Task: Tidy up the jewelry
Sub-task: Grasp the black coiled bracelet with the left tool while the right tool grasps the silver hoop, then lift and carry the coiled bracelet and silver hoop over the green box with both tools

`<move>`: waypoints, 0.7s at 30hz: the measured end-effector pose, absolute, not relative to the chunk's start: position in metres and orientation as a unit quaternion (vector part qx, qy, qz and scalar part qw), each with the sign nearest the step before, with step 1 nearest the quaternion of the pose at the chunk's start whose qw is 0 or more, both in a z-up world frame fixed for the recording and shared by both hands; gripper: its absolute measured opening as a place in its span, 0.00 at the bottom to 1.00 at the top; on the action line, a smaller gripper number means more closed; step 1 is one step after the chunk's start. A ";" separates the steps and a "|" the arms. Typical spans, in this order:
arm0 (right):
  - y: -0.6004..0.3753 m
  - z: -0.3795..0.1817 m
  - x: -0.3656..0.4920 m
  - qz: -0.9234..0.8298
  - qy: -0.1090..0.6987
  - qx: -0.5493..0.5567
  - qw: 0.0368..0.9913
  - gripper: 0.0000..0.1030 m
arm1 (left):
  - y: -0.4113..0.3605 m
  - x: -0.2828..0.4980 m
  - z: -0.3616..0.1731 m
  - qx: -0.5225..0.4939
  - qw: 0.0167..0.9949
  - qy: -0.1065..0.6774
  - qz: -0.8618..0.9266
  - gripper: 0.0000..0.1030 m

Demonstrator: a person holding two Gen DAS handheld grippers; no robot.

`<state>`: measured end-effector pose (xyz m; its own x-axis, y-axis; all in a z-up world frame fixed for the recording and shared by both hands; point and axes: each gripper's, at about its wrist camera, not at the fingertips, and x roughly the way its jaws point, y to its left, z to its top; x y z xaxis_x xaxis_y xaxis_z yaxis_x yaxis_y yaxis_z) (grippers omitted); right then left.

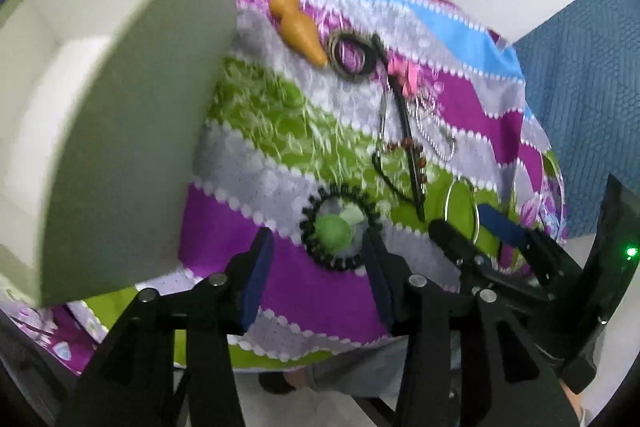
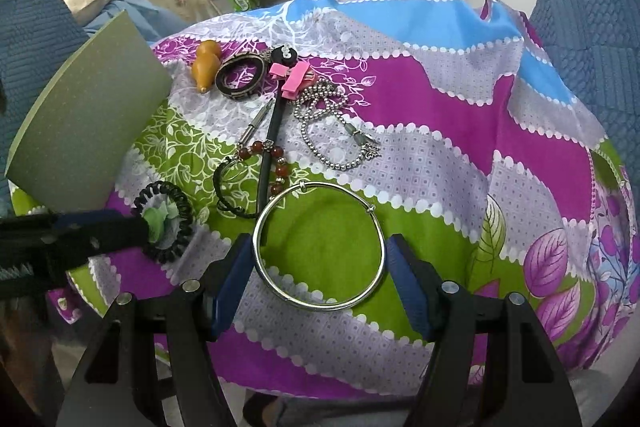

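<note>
A black coiled hair tie (image 1: 340, 227) with a green ball inside it lies on the patterned cloth (image 1: 320, 307). It sits between the tips of my left gripper (image 1: 318, 263), which is open, its blue pads apart from the tie. In the right wrist view the same hair tie (image 2: 164, 223) lies at the tip of the left gripper (image 2: 140, 227). A large silver bangle (image 2: 320, 247) rests on the cloth with my right gripper (image 2: 320, 279) shut on it, a pad on each side. A grey-green box (image 1: 120, 107) with a pale inside stands close on the left.
Further back on the cloth lie an orange gourd pendant (image 2: 206, 65), a dark bangle (image 2: 240, 75), a pink clip (image 2: 296, 77), a silver bead chain (image 2: 332, 131), a red bead bracelet (image 2: 272, 155) and a black stick (image 2: 270, 147). Clothes and clutter sit behind the table.
</note>
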<state>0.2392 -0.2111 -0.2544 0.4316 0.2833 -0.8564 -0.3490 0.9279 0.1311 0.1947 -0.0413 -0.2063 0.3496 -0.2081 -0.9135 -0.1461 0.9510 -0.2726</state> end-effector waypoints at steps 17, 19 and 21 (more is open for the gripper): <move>-0.207 -0.254 0.241 0.189 0.500 -0.043 0.844 0.64 | -0.041 0.212 -0.210 -0.136 0.828 0.544 -0.026 0.08; -0.209 -0.248 0.240 0.186 0.494 -0.042 0.848 0.64 | -0.043 0.212 -0.201 -0.135 0.834 0.534 -0.031 0.08; -0.212 -0.243 0.240 0.181 0.490 -0.038 0.852 0.64 | -0.045 0.211 -0.193 -0.139 0.837 0.528 -0.035 0.08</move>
<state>0.2399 -0.2123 -0.2427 0.4548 0.2717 -0.8481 -0.3460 0.9314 0.1128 0.2109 -0.0451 -0.1929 0.4389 -0.2057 -0.8747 -0.0875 0.9590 -0.2694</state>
